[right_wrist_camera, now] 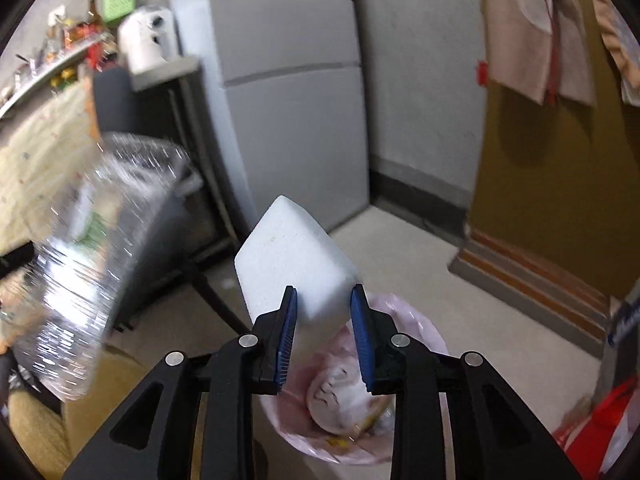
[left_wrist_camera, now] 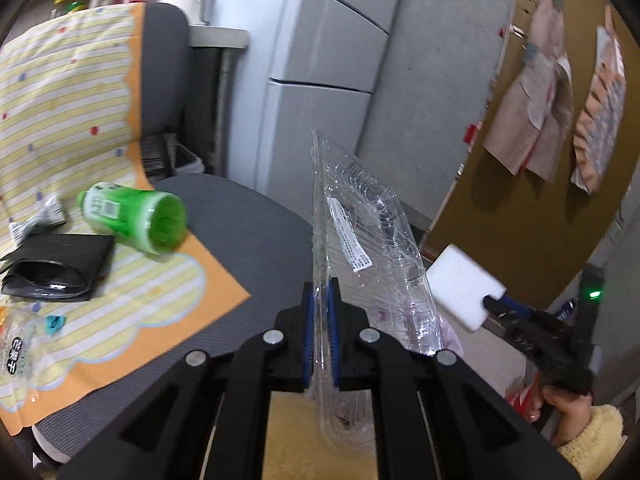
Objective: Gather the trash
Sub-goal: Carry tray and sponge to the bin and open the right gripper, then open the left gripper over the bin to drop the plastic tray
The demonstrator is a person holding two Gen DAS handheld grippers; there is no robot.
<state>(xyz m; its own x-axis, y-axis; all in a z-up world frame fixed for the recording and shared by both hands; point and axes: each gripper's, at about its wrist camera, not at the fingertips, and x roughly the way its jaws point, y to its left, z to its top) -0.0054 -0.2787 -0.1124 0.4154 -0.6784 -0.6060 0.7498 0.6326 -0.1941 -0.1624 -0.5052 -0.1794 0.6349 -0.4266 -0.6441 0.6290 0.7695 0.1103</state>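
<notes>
Between left gripper [left_wrist_camera: 320,292] jaws: clear plastic tray [left_wrist_camera: 360,240] sticking up, jaws pinching its edge, nearly pressed together. Right gripper [right_wrist_camera: 324,300] hanging over pink-lined bin [right_wrist_camera: 420,320], jaws part-spread around white foam block [right_wrist_camera: 292,256], left pad touching, right pad's contact unclear. On table near its front edge: green bottle [left_wrist_camera: 136,216] lying sideways, black folded bag [left_wrist_camera: 56,264] beside it, on striped cloth [left_wrist_camera: 60,100].
</notes>
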